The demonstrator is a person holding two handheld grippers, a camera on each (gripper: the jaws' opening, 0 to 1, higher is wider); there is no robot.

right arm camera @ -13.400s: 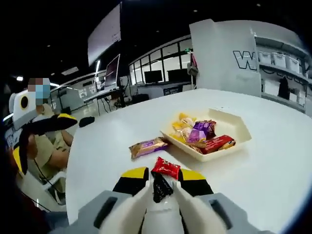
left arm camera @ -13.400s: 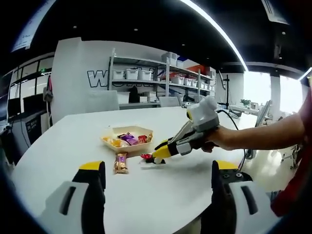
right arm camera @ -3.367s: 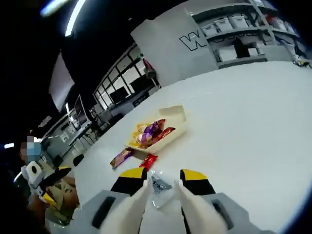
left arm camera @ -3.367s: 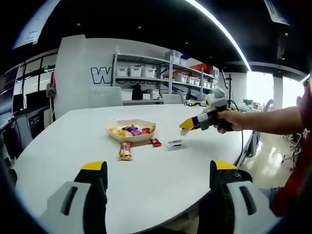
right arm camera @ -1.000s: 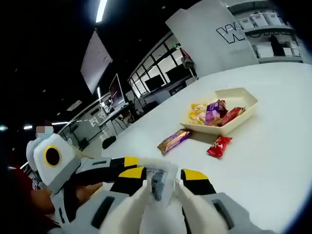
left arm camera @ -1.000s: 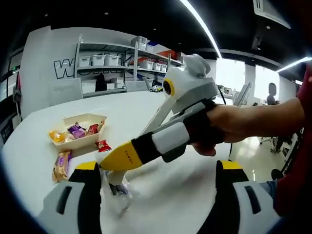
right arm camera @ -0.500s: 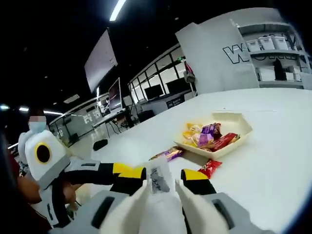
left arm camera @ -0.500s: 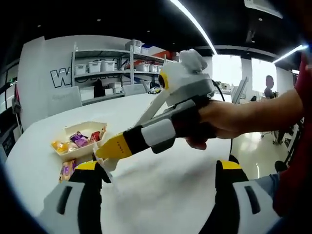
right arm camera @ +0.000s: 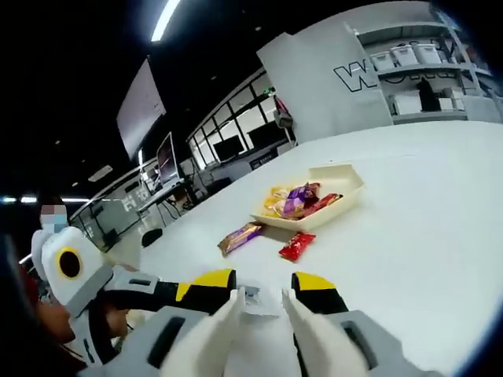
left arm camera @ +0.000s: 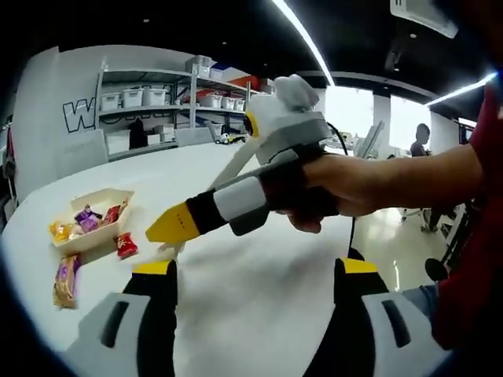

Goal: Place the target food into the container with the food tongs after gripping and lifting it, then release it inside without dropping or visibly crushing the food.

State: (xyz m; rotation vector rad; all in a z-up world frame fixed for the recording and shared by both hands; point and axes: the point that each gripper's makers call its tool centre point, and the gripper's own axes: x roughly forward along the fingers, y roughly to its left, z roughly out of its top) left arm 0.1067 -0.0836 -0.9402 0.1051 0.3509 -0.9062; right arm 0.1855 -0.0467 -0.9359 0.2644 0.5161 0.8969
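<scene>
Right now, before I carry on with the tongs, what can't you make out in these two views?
- Clear plastic packet, right gripper view: its lower part sits behind the white tong arms, and its contents are too blurred to name.
- Right gripper's tips, left gripper view: the yellow-tipped jaw hides anything it holds.
- Wrapped snacks in the beige tray: too small to read.
- Brown wrapped bar: label too blurred to read.

Ceiling light strips (left arm camera: 302, 35) glare brightly above a white table (left arm camera: 236, 275). Edges bend with fisheye distortion. Distant shelves look soft.
</scene>
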